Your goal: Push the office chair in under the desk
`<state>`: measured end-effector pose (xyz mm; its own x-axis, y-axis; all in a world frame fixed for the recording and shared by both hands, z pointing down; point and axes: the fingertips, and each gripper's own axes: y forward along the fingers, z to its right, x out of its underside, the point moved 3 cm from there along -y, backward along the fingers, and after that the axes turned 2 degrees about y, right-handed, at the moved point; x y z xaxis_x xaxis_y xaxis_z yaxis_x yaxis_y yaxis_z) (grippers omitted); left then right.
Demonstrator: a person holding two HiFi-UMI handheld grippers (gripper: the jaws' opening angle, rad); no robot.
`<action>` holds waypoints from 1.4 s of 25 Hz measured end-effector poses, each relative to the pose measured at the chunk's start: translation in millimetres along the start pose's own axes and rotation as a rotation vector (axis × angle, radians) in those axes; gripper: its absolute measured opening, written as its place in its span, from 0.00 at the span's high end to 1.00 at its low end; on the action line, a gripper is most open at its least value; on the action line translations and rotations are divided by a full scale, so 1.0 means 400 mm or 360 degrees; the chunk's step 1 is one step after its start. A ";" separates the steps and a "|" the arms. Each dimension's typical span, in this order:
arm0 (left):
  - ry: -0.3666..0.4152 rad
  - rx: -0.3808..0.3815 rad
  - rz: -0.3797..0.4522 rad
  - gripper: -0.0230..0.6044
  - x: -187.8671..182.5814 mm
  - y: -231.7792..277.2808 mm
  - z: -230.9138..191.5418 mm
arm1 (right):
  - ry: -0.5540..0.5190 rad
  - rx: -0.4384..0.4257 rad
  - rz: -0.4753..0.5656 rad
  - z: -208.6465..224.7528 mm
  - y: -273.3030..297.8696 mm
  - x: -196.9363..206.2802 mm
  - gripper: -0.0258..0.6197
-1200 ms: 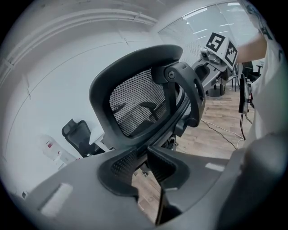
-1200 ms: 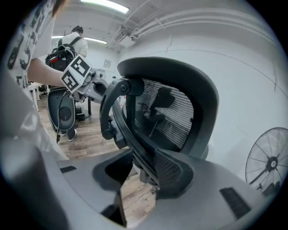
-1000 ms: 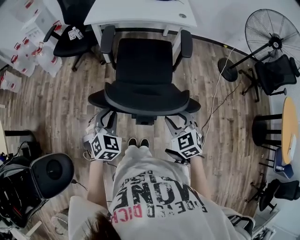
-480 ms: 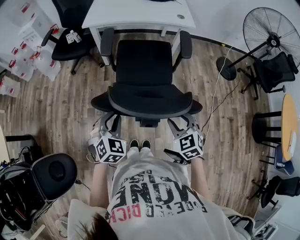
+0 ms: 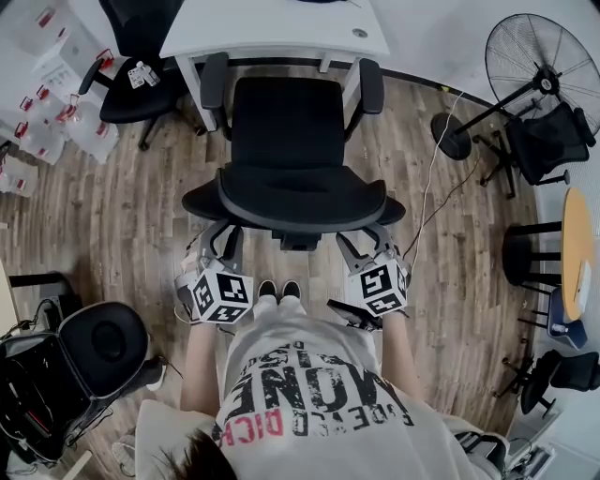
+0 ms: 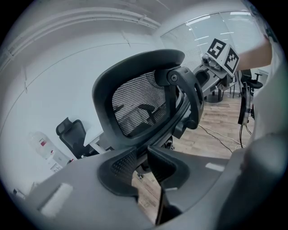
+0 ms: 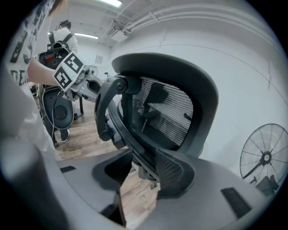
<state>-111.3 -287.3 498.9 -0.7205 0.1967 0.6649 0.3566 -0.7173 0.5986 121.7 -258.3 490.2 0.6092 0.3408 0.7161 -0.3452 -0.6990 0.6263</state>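
The black office chair (image 5: 286, 122) faces the white desk (image 5: 272, 23), its armrests at the desk's front edge. I stand behind its mesh backrest (image 5: 300, 199). My left gripper (image 5: 217, 242) reaches under the backrest's left lower rim. In the left gripper view the rim (image 6: 135, 105) fills the gap at the tips of the left gripper (image 6: 141, 159), which is shut on it. My right gripper (image 5: 364, 244) is at the right lower rim. Its jaws have just been opening. In the right gripper view the backrest frame (image 7: 166, 112) runs between them, floor showing beside it.
A second black chair (image 5: 141, 56) stands left of the desk, by white boxes (image 5: 56, 122). A standing fan (image 5: 544, 66) and its cable (image 5: 436, 178) are at the right. Another black chair (image 5: 103, 342) sits at my lower left, and a round wooden table (image 5: 581, 253) at the right edge.
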 end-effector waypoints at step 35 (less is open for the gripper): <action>-0.0004 0.0066 0.0030 0.82 -0.066 0.093 -0.025 | 0.0020 -0.0031 -0.0003 0.119 0.052 0.005 0.71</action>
<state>-85.1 -325.8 499.2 -0.7120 0.1852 0.6773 0.3943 -0.6926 0.6040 149.7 -301.9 489.9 0.6010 0.3498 0.7186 -0.3579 -0.6861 0.6334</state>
